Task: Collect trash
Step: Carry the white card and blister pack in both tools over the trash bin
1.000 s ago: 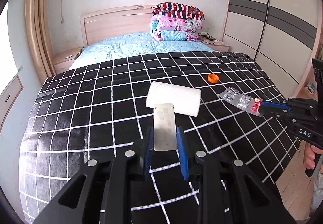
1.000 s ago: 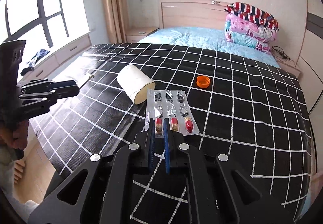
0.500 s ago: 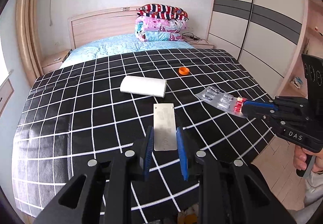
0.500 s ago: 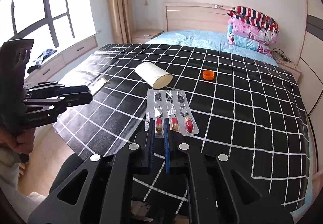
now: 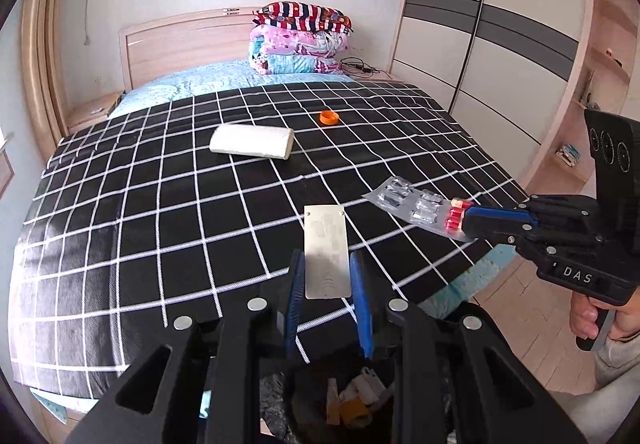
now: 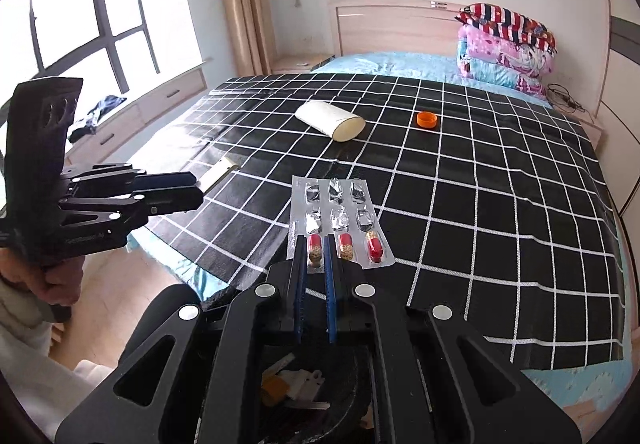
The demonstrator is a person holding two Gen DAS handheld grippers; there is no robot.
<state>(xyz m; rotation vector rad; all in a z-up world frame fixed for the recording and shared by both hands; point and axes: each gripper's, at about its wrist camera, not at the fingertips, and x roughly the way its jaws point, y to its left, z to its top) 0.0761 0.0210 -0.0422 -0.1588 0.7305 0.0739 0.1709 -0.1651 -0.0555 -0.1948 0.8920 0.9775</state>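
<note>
Foil strip pinched in our left gripper and blister pack clamped in our right gripper both jut forward, long axes along the fingers, with the trash bin directly beneath both.

left gripper: our jaws pinch a flat piece, angled downward | right gripper: our jaws clamp a blister edge, angled downward
</note>
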